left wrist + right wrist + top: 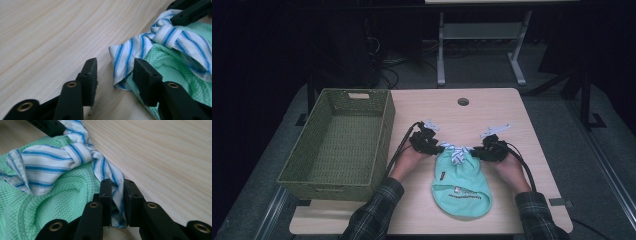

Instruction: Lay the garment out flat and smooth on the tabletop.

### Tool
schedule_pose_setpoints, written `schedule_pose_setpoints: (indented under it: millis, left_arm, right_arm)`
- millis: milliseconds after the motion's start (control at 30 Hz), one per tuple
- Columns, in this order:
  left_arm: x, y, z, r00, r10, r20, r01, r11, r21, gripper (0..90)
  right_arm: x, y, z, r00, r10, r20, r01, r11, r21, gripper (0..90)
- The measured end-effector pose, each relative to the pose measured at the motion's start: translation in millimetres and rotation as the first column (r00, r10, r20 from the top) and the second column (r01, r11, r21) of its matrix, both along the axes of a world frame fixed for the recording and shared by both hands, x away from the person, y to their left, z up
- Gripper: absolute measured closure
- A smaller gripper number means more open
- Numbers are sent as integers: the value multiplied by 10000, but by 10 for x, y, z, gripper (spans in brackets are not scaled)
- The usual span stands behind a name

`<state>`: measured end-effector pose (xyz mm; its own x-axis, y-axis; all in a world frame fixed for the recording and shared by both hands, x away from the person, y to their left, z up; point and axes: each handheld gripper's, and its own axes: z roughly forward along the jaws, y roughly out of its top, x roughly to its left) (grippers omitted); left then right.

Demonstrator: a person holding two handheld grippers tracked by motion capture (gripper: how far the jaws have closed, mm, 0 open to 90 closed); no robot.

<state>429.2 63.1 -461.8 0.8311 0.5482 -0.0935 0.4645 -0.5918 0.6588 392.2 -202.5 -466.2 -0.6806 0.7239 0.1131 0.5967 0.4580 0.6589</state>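
High view: your left gripper point(438, 148) and right gripper point(476, 151) meet the striped tie point(455, 152) atop the mint waffle-knit bag point(461, 186) near the table's point(492, 105) front edge; woven basket point(339, 142) overhangs the left edge.
Left gripper view: jaws part-open around one tie end point(123, 62), not pinching.
Right gripper view: pads point(106, 192) clamp the other end point(117, 195).

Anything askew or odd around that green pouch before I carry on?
One mismatch: the right claw pinches its end of the striped tie, but the left claw is open, its pads not yet on the other end. The green pouch lies flat; the wicker basket sits square. Nothing spilled or damaged.
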Motion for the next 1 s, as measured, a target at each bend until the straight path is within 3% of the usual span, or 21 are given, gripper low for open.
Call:
schedule_pose_setpoints:
  millis: [167,267,433,533,767,867,933,1000]
  left_arm:
    - [-8,-25,-17,9995,-328,-42,328,9994,117,738]
    - [-12,-20,-2,9998,-215,-3,215,9997,109,817]
    - [-22,0,36,9999,100,-50,-101,9999,-141,869]
    - [-23,39,95,9999,165,38,-164,9996,-250,874]
    - [-63,92,258,9969,529,585,-480,9954,-833,879]
    - [-84,118,350,9922,767,980,-666,9925,-1026,879]
    - [-82,135,415,9904,908,1042,-782,9898,-1189,879]
    - [-78,142,504,9872,977,1263,-815,9884,-1279,879]
  right_arm:
    - [-4,11,3,10000,34,33,-34,10000,-59,807]
    - [-6,12,4,10000,55,53,-54,9999,-84,814]
    - [-8,21,15,10000,2,100,-1,9999,-104,827]
    - [-2,17,48,9997,-19,251,21,10000,-66,830]
    - [10,-29,170,9972,-197,719,156,9982,572,829]
    - [35,-27,284,9953,-146,954,83,9978,662,828]
    - [36,-24,349,9898,-159,1418,59,9975,705,828]
    - [70,-17,420,9894,-129,1447,37,9980,636,827]
